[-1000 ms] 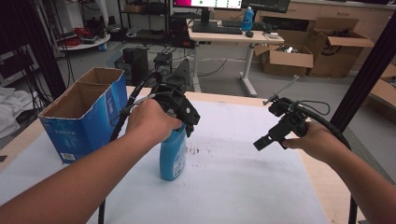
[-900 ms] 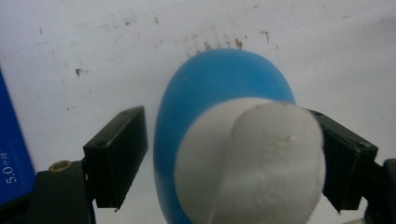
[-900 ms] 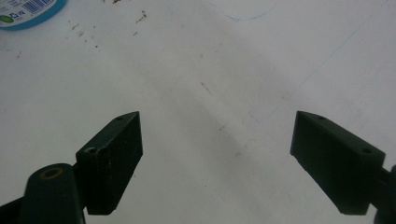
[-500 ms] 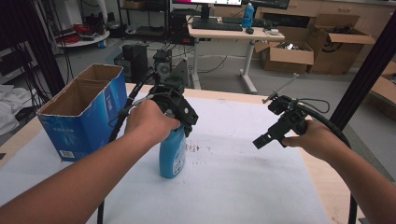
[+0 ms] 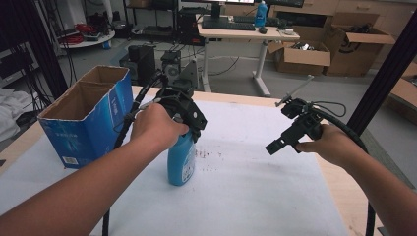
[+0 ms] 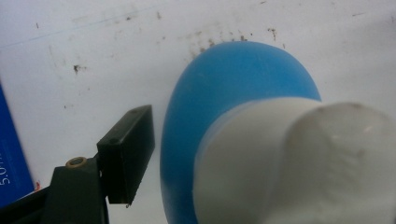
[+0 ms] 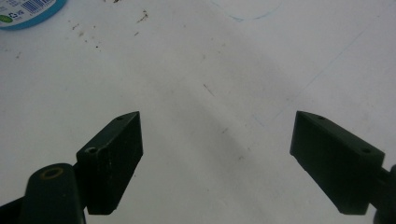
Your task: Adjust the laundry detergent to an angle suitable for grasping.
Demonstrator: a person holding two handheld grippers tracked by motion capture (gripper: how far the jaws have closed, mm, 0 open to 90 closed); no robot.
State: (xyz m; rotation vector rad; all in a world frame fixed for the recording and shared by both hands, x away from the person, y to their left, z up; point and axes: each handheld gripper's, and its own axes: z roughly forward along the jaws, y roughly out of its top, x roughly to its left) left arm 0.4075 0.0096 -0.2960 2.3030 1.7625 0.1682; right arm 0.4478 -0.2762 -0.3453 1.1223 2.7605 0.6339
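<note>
Fingers of the left gripper (image 5: 189, 125) stand about half closed around the top of the blue bottle (image 5: 180, 160), and they have just been closing with the bottle's white cap (image 6: 299, 163) between them. In the left gripper view one black finger (image 6: 126, 158) sits just beside the blue shoulder with a thin gap showing; the other finger is hidden behind the cap, so I cannot tell whether the pads press yet. The bottle stands upright on the table directly below these fingers.

Fingers of the right gripper (image 5: 276, 145) are spread wide and hold nothing, hovering well to the right of the bottle; in the right gripper view both pads (image 7: 112, 158) frame bare sheet, with the bottle's base at the far upper left.

To do the grasp well, I judge the left jaws should finish closing squarely on the neck below the cap rather than on the sloping shoulder, where they could slip upward. Keeping the gripper vertical should stop the bottle from tipping as it lifts.

Beneath the fingers lies a white sheet (image 5: 255, 196) over a wooden table, speckled with dark crumbs just right of the bottle. To the left of the left fingers stands an open blue cardboard box (image 5: 78, 128). Beyond the table are a desk (image 5: 246, 34) with a keyboard, cardboard cartons (image 5: 302, 54) on the floor and computer towers.
</note>
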